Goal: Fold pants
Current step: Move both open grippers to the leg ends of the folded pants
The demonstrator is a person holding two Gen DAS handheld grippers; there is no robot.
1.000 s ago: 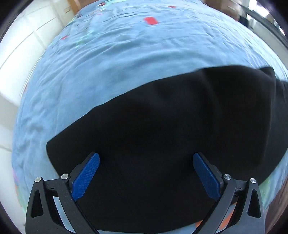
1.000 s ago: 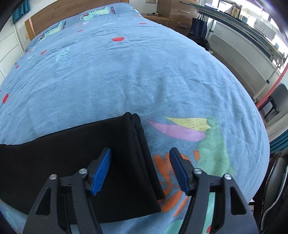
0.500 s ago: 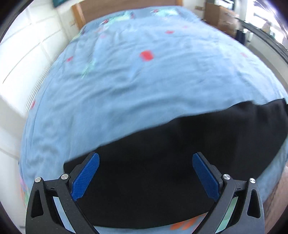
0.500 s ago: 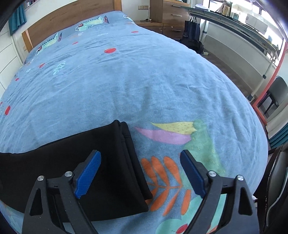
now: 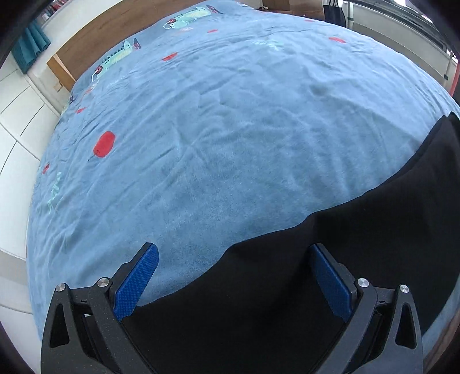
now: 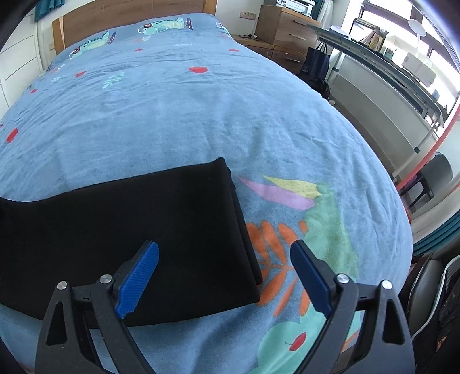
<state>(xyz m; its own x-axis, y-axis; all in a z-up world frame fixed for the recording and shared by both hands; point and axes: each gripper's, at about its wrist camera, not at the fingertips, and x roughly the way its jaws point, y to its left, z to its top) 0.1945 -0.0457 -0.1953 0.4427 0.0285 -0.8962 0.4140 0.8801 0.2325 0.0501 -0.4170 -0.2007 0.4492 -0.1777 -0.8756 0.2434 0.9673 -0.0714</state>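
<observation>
Right now your left gripper [image 5: 234, 276] gapes wide, holding nothing, over the black pants' [image 5: 330, 282] upper edge at lower right; your right gripper [image 6: 224, 273] is likewise spread, straddling the pants' [image 6: 129, 230] folded end at lower left. Around them lies the blue printed bedspread [image 6: 201, 115]; a wooden headboard [image 6: 129, 17] sits at the top, a dresser [image 6: 284, 34] upper right.

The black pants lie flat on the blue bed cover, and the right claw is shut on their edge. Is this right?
Not quite. The right claw is open and holds nothing, as the right wrist view shows. The pants do lie flat on the blue bed cover.
</observation>
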